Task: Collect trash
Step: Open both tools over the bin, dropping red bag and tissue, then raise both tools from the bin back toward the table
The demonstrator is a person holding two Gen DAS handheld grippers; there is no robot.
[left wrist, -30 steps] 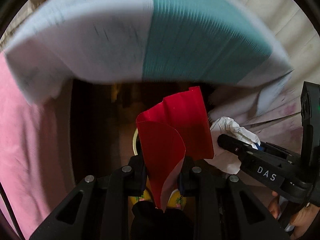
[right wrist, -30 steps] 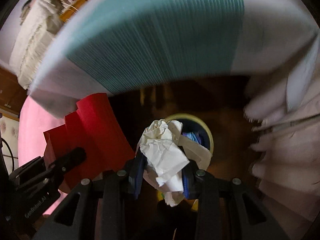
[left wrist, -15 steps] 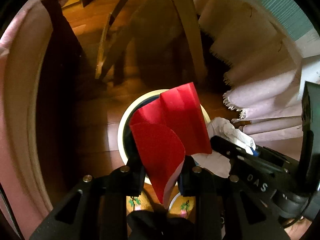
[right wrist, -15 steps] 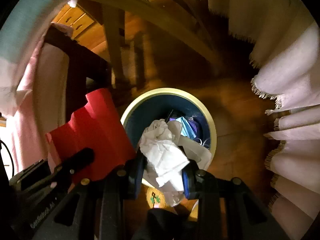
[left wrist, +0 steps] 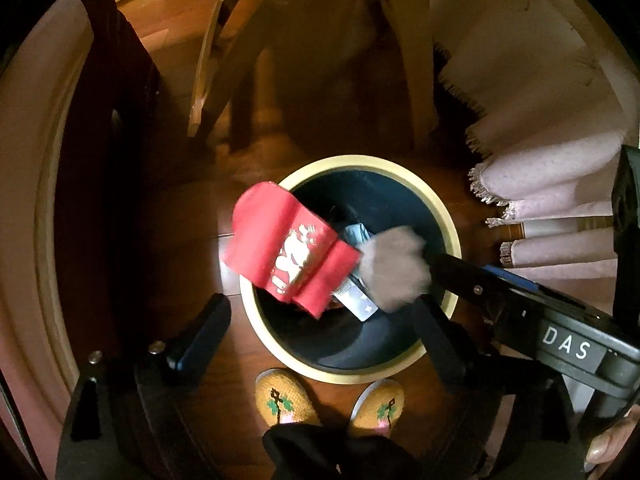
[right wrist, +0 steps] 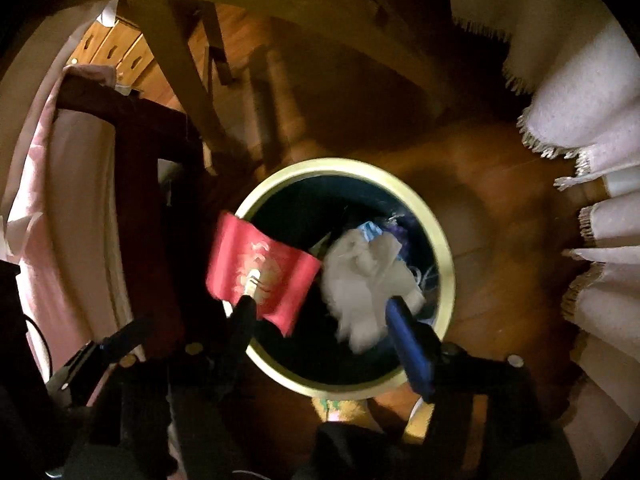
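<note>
Left wrist view: both my jaws are spread, red paper [left wrist: 290, 254] and white wad [left wrist: 394, 268] dropping over the bin [left wrist: 444, 216]; drop nearly done.

Dim warm light. Glossy wooden floor [left wrist: 192, 264]. Curved pale wooden chair legs [left wrist: 212, 60] at top — fringed white tablecloth [right wrist: 580, 120] hangs at right. Wooden drawers [right wrist: 116, 56] far left.

L gripper [left wrist: 316, 312] jaws wide; R gripper [right wrist: 320, 312] apparently spread too.
</note>
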